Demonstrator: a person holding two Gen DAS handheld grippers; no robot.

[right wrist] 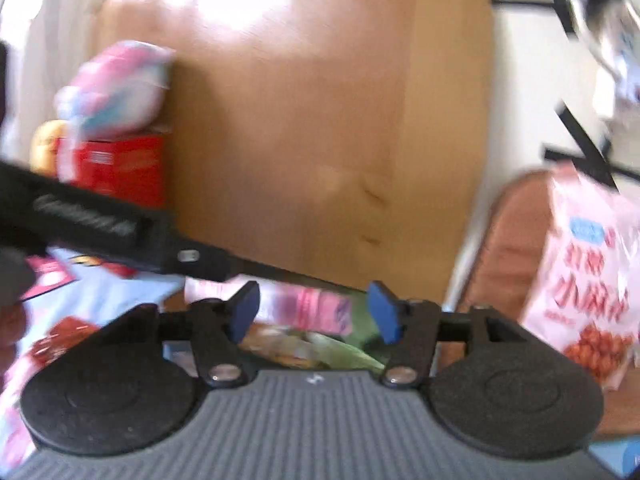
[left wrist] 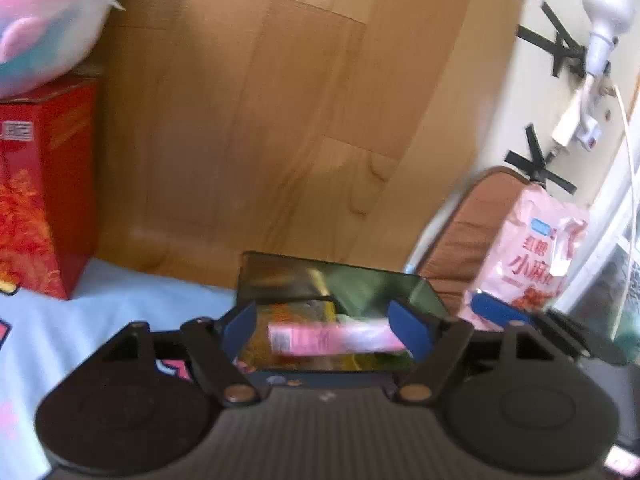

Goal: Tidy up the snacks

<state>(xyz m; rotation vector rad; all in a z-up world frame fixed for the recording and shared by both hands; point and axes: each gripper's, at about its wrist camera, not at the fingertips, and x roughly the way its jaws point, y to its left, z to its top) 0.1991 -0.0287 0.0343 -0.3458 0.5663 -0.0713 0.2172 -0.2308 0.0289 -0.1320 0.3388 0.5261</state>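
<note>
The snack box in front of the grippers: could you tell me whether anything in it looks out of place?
The pink packet lies flat across the other snacks in the dark box, not tucked in. Motion blur hides finer detail.

Lying spread under everything, a pale blue printed bedsheet [left wrist: 120, 300]; sitting on it, a red carton [left wrist: 44, 200] at left and a dark open-topped box [left wrist: 340, 280] holding snack packets.

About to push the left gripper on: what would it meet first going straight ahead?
Probably the pink packet, lying across the open bin right between the left gripper fingers. Behind that comes the bin's far wall. Depth is blurred, so treat this as likely.
</note>
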